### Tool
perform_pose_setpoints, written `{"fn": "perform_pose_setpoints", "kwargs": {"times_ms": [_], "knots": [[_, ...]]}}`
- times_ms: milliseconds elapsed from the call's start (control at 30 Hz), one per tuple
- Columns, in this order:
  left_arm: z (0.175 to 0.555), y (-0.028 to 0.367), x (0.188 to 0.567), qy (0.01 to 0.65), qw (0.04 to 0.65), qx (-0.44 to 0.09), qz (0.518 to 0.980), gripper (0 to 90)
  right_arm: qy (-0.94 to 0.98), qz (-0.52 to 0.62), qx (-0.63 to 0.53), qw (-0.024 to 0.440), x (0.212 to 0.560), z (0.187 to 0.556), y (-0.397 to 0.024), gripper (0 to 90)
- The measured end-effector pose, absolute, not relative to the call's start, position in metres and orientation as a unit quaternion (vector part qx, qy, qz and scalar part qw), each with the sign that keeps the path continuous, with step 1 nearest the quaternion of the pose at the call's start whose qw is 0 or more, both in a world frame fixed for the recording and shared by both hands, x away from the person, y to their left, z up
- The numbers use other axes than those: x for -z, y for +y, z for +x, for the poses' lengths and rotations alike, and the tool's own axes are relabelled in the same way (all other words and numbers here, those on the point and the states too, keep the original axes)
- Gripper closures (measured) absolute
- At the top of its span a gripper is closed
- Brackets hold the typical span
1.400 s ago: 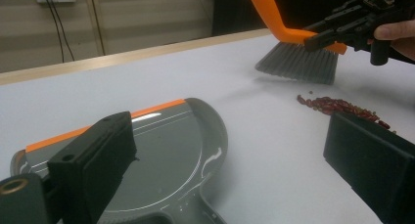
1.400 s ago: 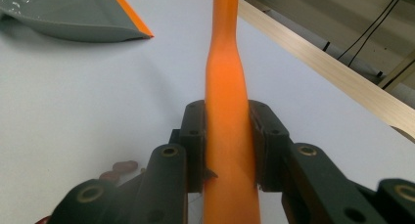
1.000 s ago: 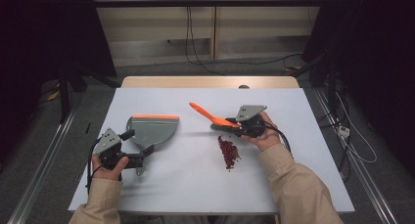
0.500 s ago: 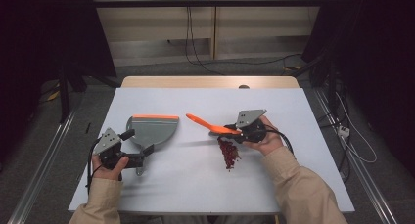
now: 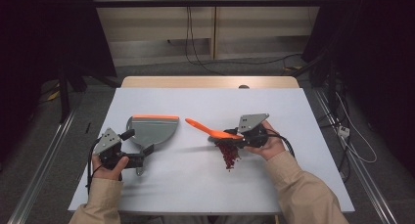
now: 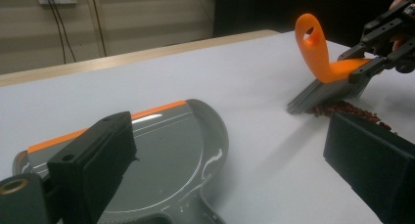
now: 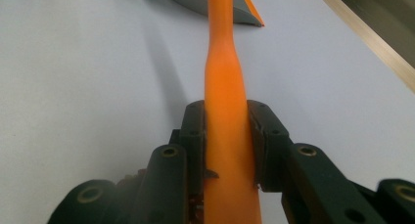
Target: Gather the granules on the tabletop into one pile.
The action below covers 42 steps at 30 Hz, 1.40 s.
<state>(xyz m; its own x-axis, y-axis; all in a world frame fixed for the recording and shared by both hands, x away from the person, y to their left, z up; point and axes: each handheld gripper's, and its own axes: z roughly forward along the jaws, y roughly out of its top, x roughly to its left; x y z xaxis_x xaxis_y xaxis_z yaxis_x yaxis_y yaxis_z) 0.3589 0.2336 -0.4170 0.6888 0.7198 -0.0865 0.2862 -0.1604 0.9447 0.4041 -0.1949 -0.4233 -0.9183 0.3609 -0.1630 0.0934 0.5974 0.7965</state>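
My right gripper [image 5: 234,137] clamps the smooth orange plastic brush [image 5: 211,131] at frame centre, bristles now lower, on the red granules [image 5: 229,155]. My left gripper [image 5: 138,160], jaws wide, straddles the glossy grey dustpan's [image 5: 152,130] handle.

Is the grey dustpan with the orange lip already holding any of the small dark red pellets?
No: the grey dustpan lies empty, while the dark red pellets sit on the white table beside the orange brush.

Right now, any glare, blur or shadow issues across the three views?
Left gripper view: glare streaks on the dustpan, near claw pads soft. Right gripper view: brush handle sharp at the claw, blurred farther off, shadow beside it. High view: even light, dark surroundings.
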Motion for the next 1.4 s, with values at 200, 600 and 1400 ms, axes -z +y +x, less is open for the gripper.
{"fn": "perform_pose_setpoints", "kwargs": {"times_ms": [200,600,1400], "knots": [[0.359,0.233,0.417,0.342,0.550,-0.197,0.736,4.8,0.877,0.131,-0.435,0.157,0.423,0.402,-0.194,71.4],[0.359,0.233,0.417,0.340,0.550,-0.197,0.737,4.8,0.874,0.133,-0.443,0.147,0.423,0.401,-0.192,71.4],[0.359,0.233,0.417,0.340,0.550,-0.196,0.737,4.8,0.848,0.155,-0.506,0.017,0.403,0.371,-0.172,71.5]]}}
